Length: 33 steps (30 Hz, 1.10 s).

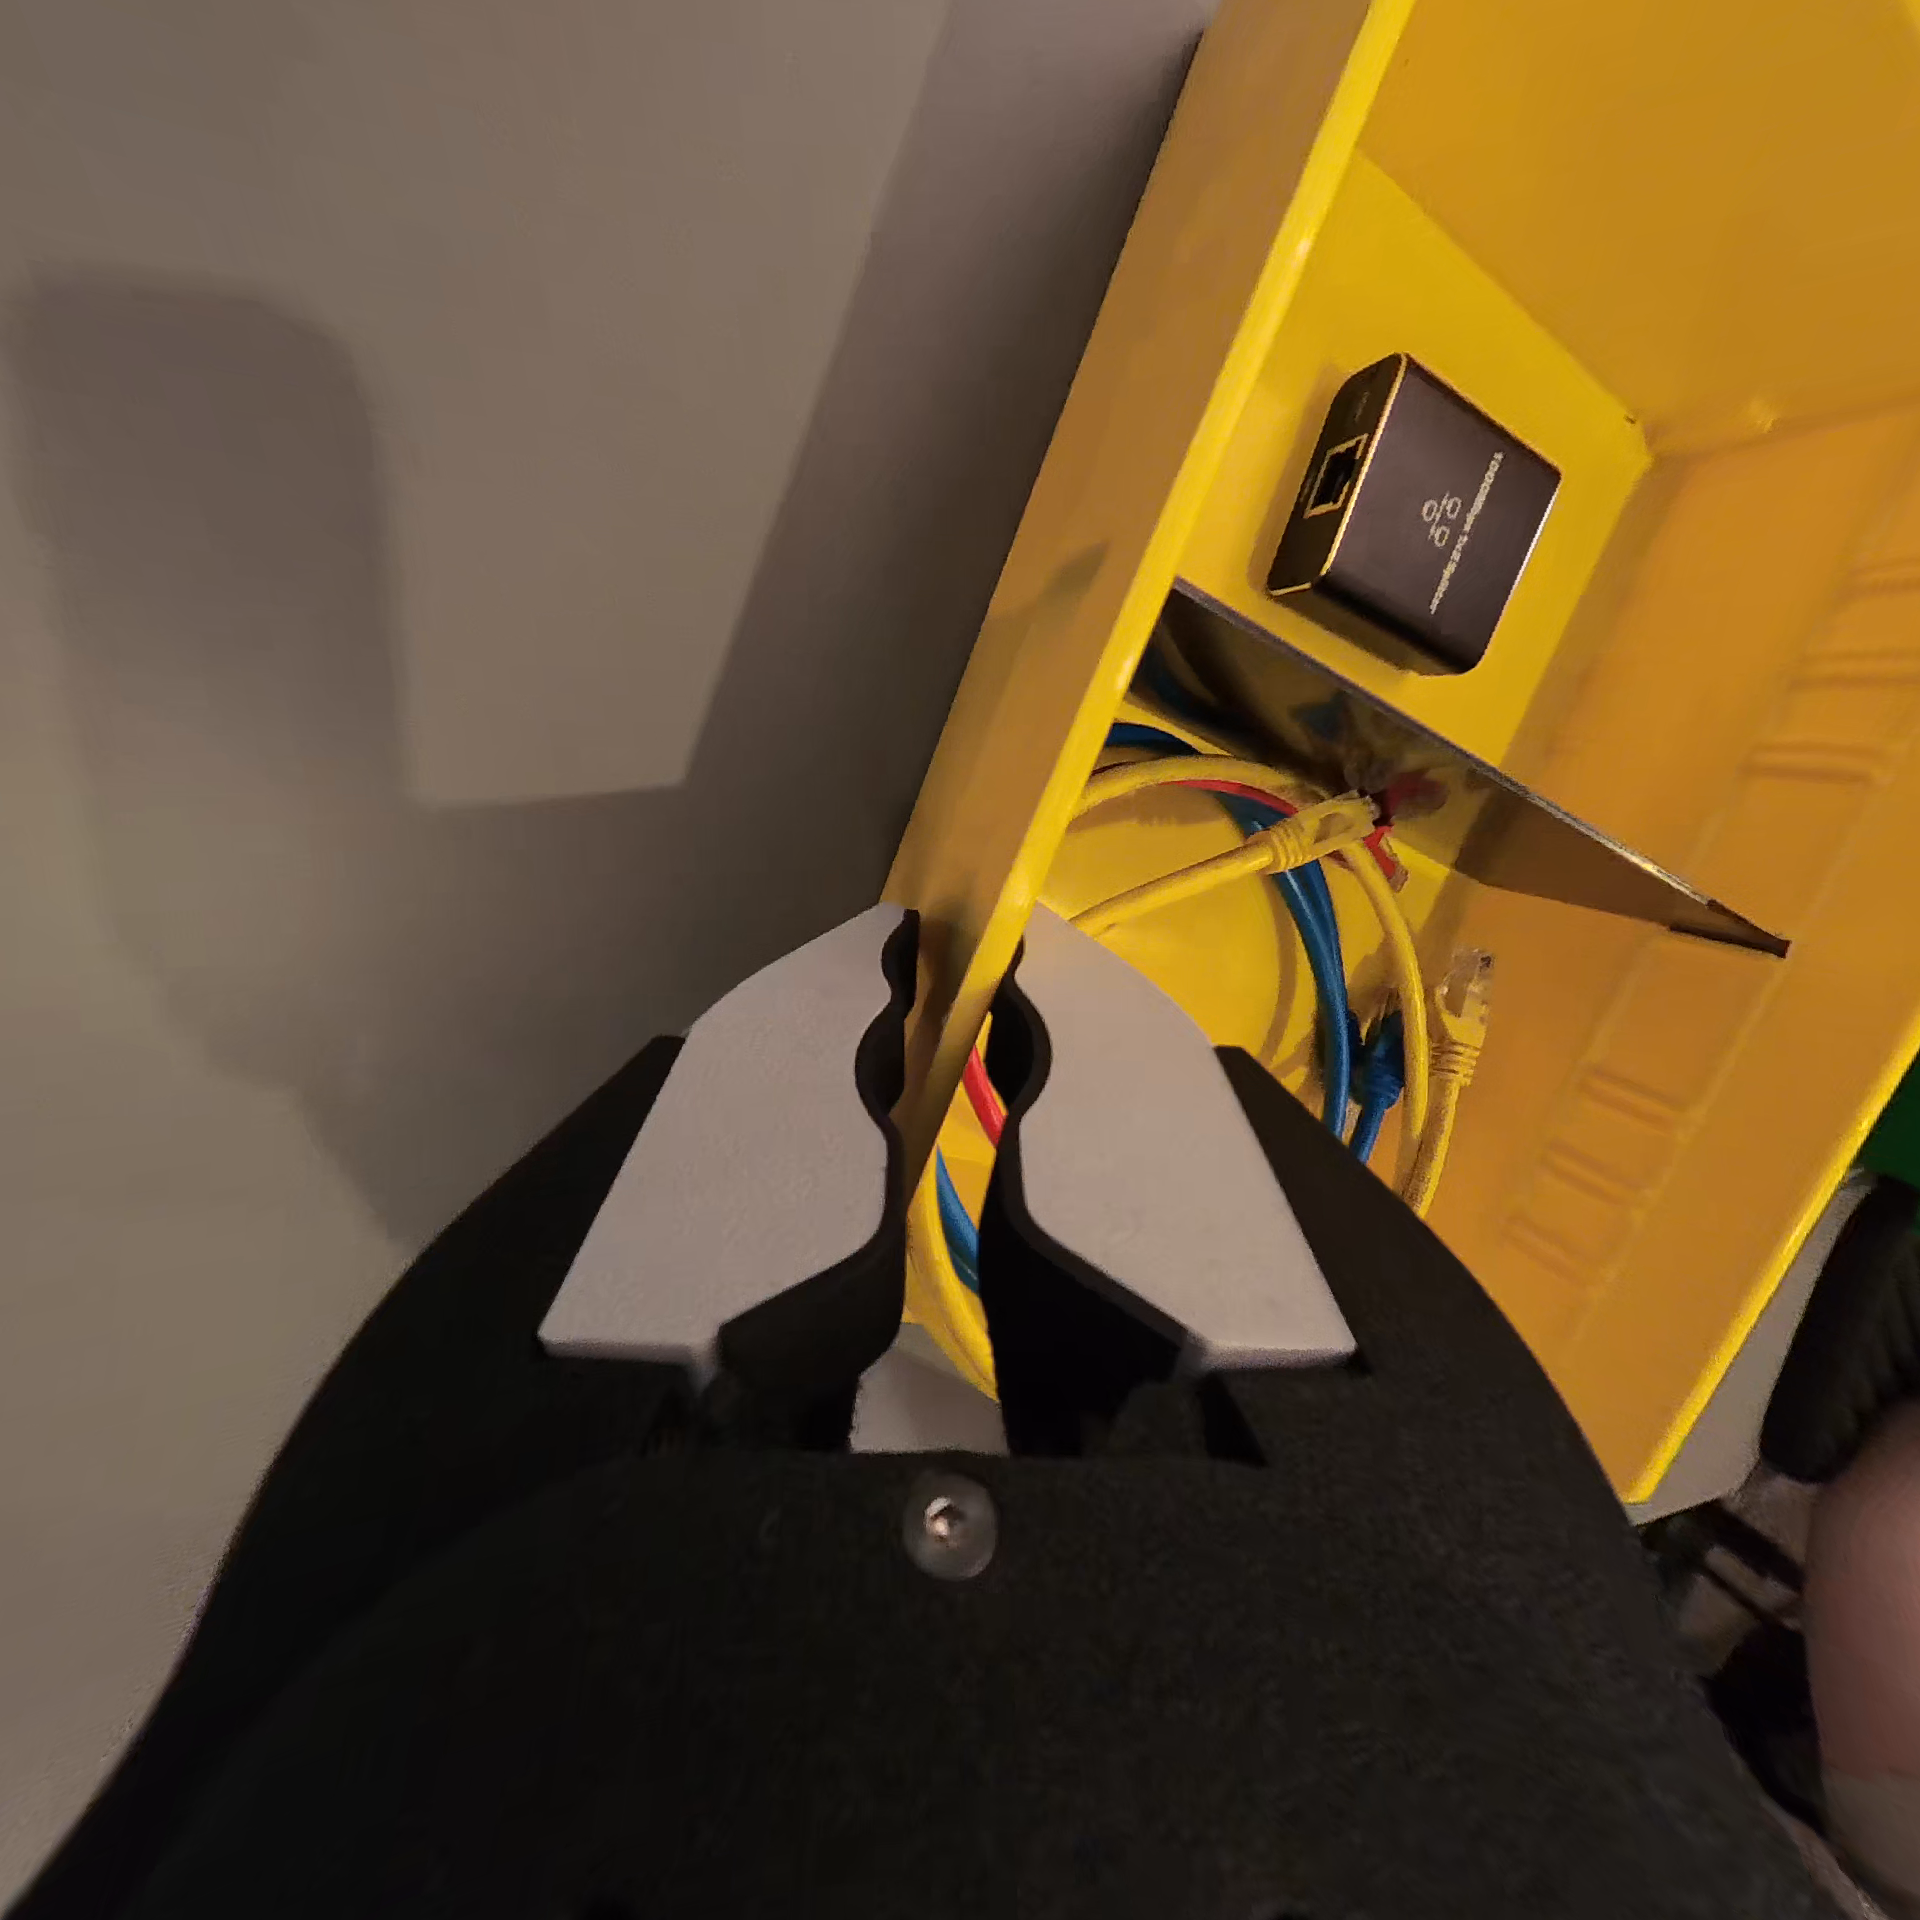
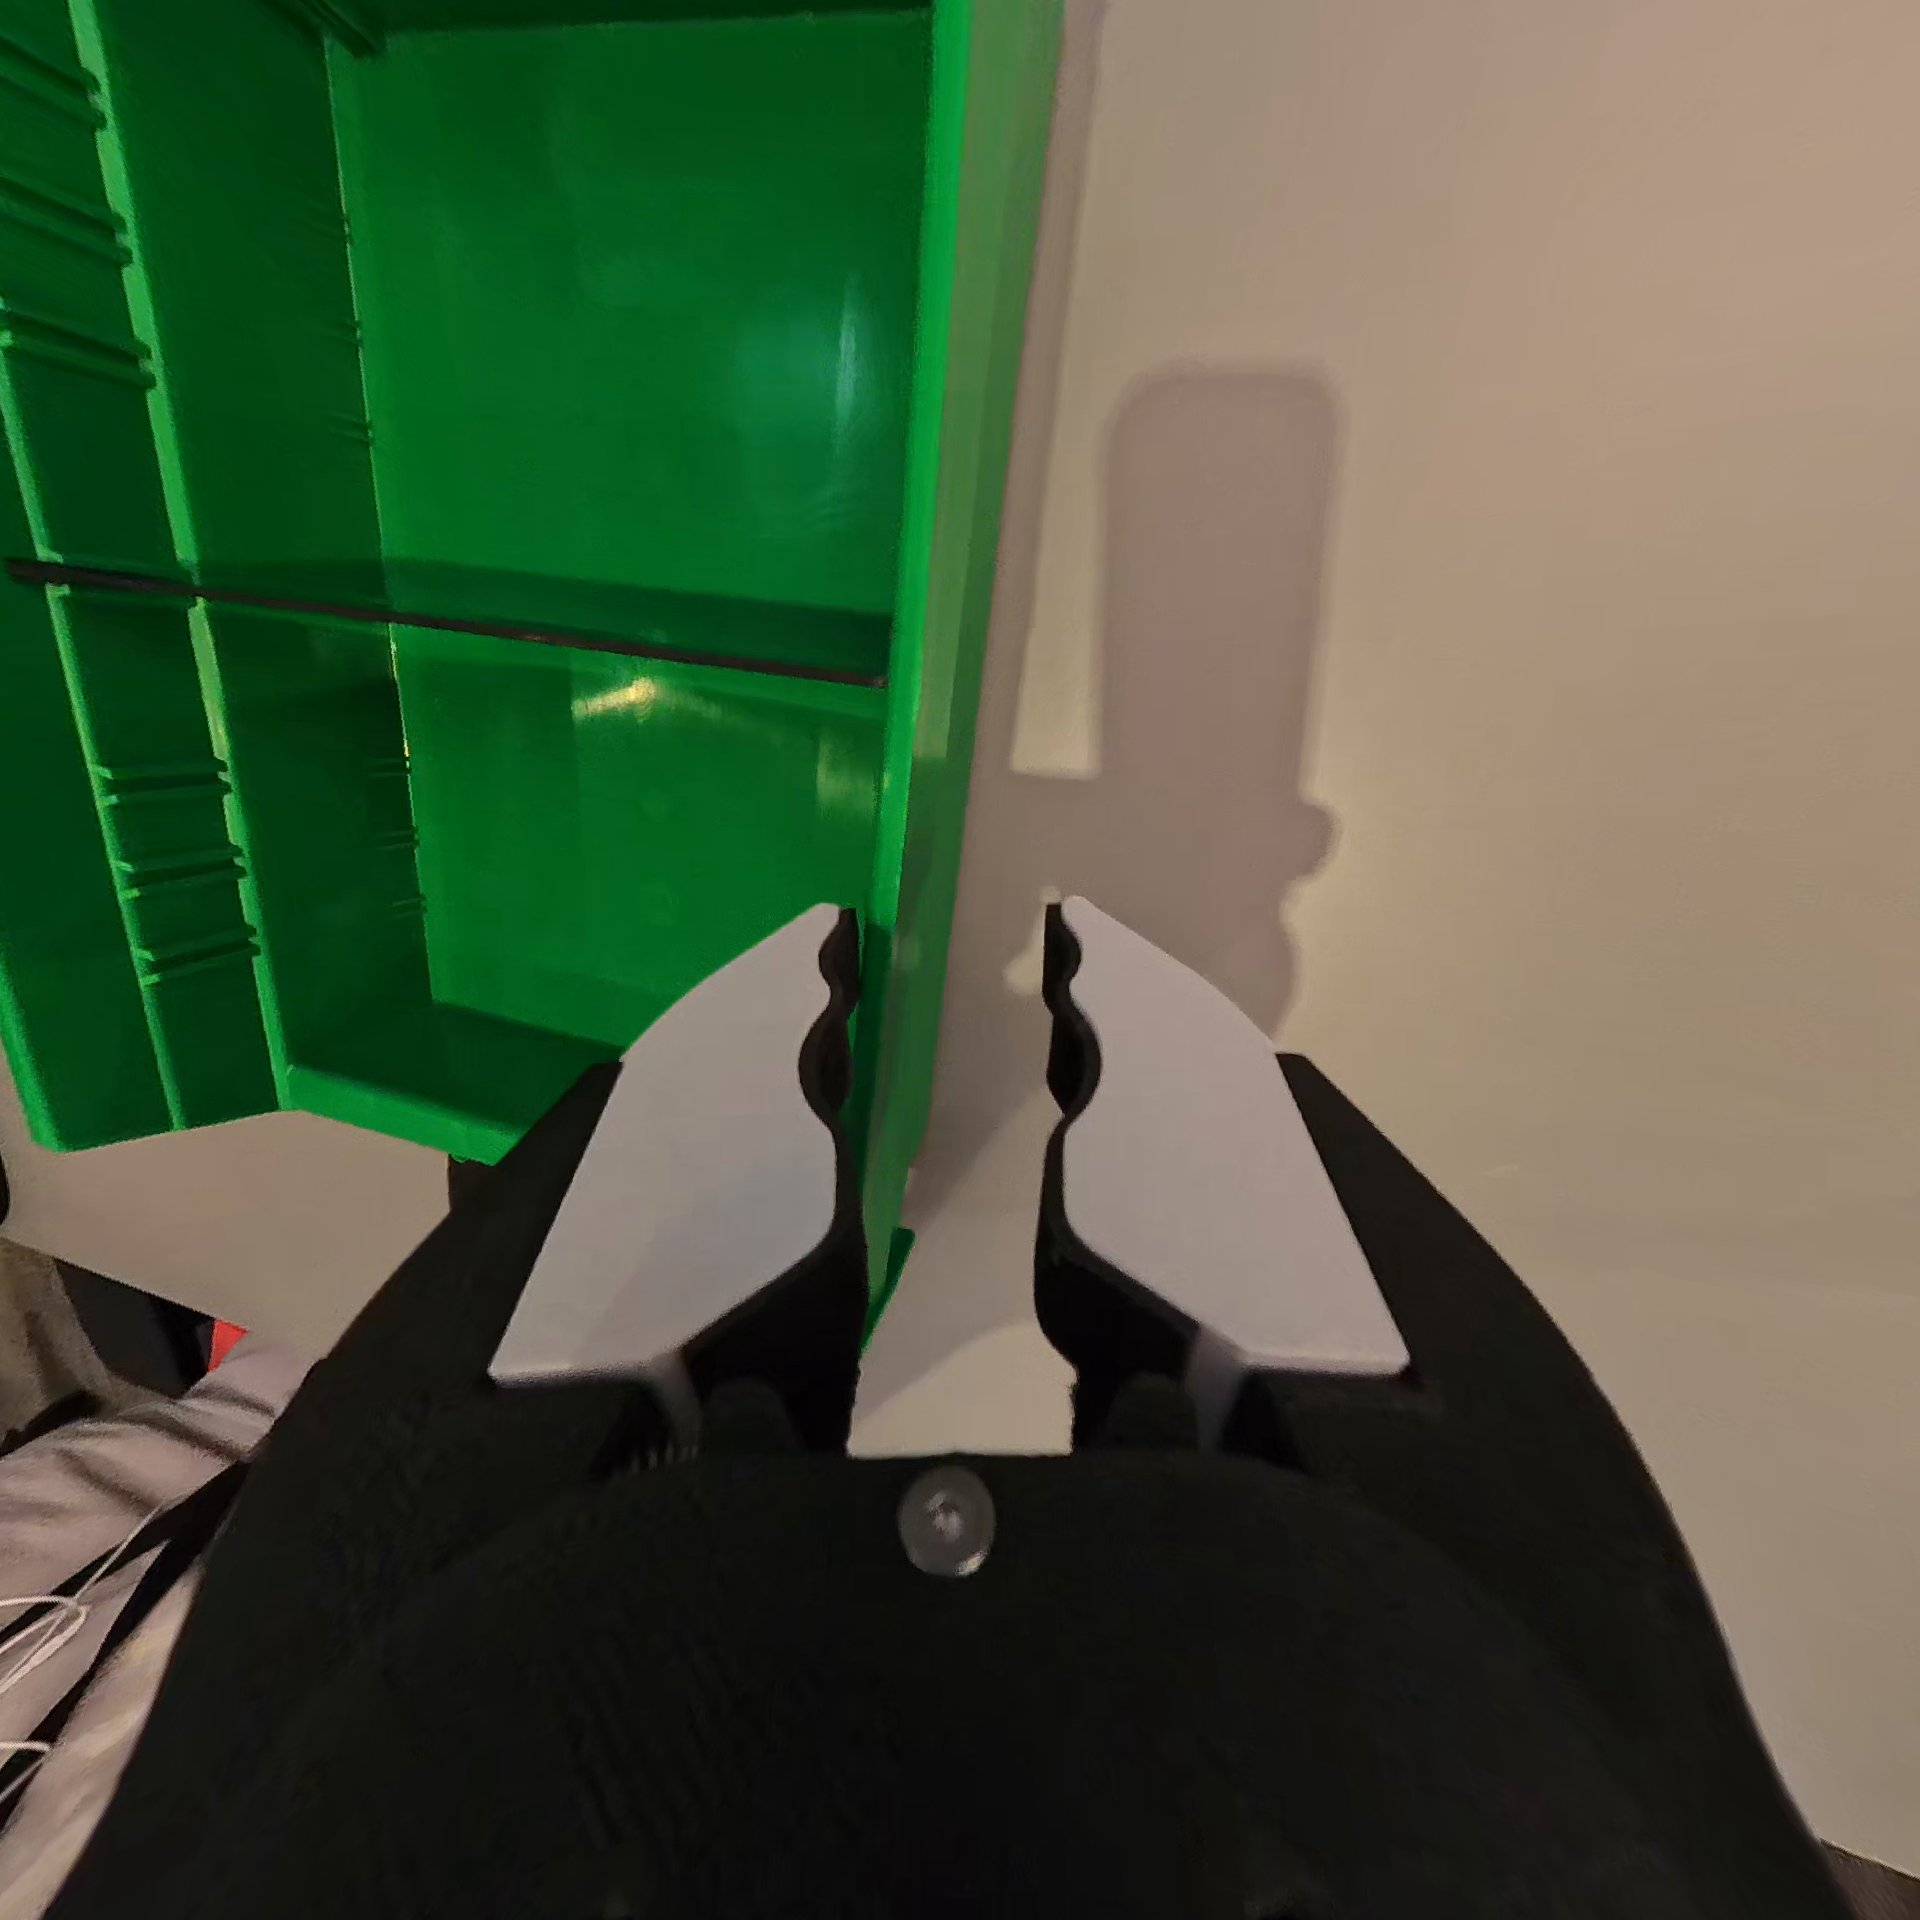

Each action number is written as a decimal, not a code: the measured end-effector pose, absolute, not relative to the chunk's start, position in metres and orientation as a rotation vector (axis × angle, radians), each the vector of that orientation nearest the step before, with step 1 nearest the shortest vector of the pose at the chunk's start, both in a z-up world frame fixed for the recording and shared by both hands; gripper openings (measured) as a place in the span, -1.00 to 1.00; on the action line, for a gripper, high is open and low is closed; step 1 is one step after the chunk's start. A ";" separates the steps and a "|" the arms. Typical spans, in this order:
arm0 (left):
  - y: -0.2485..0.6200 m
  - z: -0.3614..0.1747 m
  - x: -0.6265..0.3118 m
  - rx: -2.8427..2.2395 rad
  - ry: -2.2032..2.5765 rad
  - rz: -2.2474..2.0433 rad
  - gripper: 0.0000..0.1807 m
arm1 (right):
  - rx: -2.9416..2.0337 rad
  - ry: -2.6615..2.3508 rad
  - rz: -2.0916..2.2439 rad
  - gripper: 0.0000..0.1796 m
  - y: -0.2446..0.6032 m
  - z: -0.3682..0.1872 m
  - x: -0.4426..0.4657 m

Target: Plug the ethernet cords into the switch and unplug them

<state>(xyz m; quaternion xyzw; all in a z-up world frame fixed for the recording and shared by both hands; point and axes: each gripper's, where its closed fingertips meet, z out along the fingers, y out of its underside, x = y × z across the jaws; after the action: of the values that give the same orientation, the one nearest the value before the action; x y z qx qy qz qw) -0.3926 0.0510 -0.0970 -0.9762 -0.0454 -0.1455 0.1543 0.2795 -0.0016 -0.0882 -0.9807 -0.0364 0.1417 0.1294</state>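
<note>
The switch, a small dark box with gold trim, lies in the far compartment of the yellow bin, its one visible port facing the bin's left wall and empty. A thin dark divider crosses the bin just in front of it. In the near compartment, on the other side of the divider, lie the cords in a loose tangle: yellow cords, blue cords and a red cord. Several of their plugs bunch together against the divider, and one yellow plug with a clear tip points up near the bin's right wall. None of the cords is in the switch.

The left tongs straddle the yellow bin's left wall at its near end, nearly closed, with one finger outside and the other inside, so that the thin wall is pinched between them. Cords show through the narrow gap lower down.

The yellow bin stands on a pale tabletop that carries shadows. To its right, a sliver of the green bin shows at the frame's edge.

In the right wrist view the green bin has a dark divider across it, and both its compartments hold nothing. The right tongs stand apart with a clear gap between the fingers; the bin's right wall rises in that gap, against the left finger, while the right finger is off it, over bare tabletop. Grey cloth shows at the lower left.
</note>
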 end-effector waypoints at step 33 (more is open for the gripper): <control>0.002 -0.098 -0.389 -2.960 -0.089 -0.533 -0.85 | -2.925 0.242 0.624 -0.84 0.012 -0.120 0.281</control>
<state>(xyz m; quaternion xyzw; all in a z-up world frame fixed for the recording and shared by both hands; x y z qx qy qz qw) -0.3893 0.0018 -0.0982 -0.9816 -0.0294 -0.1766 0.0665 0.2808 0.0118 -0.1198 -0.9724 0.0805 0.2075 0.0702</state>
